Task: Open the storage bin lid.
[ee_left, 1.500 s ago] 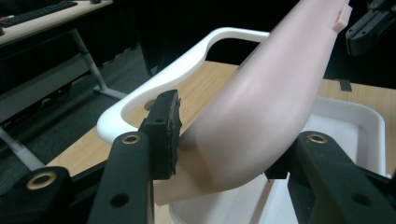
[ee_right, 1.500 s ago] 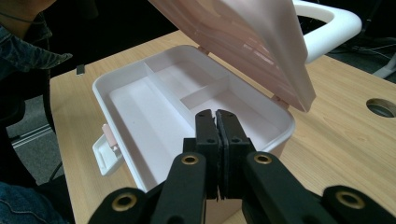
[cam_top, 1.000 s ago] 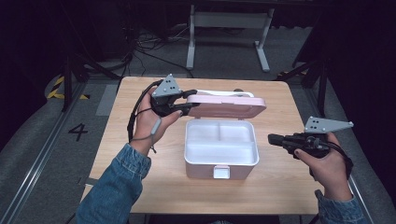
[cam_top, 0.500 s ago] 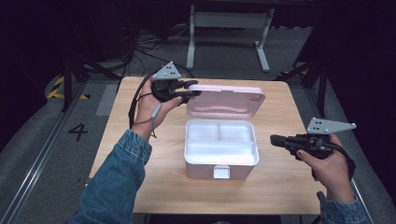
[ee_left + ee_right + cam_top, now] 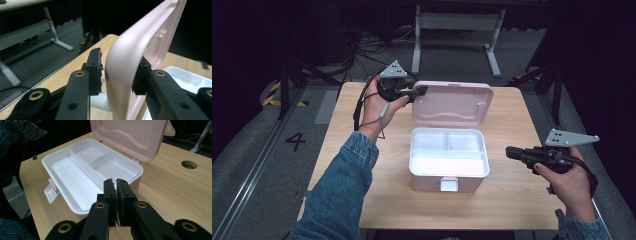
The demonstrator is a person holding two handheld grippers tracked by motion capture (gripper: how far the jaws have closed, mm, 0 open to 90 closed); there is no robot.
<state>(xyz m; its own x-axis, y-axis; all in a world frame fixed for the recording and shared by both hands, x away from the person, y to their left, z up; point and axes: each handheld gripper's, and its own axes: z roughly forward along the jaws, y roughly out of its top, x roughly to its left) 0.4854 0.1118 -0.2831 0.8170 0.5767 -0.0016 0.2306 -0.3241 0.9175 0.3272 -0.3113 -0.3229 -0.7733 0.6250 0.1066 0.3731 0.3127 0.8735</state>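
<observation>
we note the white box (image 5: 449, 159) sitting near the middle of the wooden surface (image 5: 522, 200), its latch tab (image 5: 449, 184) on the side nearest us and hanging open. the pink lid (image 5: 452, 102) stands raised on its hinges at the far edge of the box, tilted back a little. inside, the box shows one long compartment at the near side and two smaller ones behind it; all look bare. our left tongs (image 5: 419, 91) are at the lid's upper left corner: in the left gripper view the lid's rim (image 5: 120, 65) passes between the two black jaws, the right pad against the lid's inner face, while a narrow gap shows on the outer side, so we cannot tell whether both pads press on it. our right tongs (image 5: 511, 152) hang over the surface to the right of the box, pointing toward it and apart from it; in the right gripper view (image 5: 115, 185) the jaws are pressed almost together, a thin slit between them, nothing held.
</observation>
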